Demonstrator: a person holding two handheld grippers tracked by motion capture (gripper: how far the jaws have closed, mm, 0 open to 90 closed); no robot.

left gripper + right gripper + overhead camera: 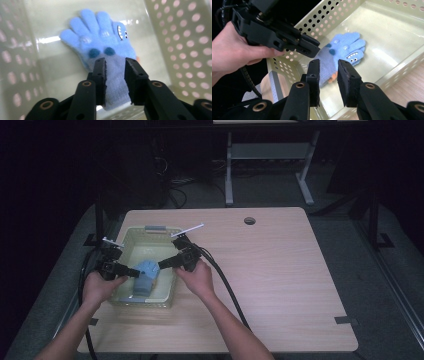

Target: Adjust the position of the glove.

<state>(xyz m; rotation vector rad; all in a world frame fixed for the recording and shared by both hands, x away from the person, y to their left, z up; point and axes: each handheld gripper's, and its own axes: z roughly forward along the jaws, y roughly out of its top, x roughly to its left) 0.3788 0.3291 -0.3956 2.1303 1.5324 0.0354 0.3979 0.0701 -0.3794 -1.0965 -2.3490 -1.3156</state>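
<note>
Both tools, left tool and right tool, hover spread over the fuzzy blue knitted glove lying in the perforated pale-yellow plastic basket.

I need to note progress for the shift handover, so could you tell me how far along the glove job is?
Done, it seems: the blue glove lies flat on the floor of the basket. In hand: both grippers hang over it, the left gripper with its jaws apart on either side of the cuff, the right gripper open above the basket's near edge. Left: neither grips the glove; whether it is being placed or picked up I cannot tell.
</note>
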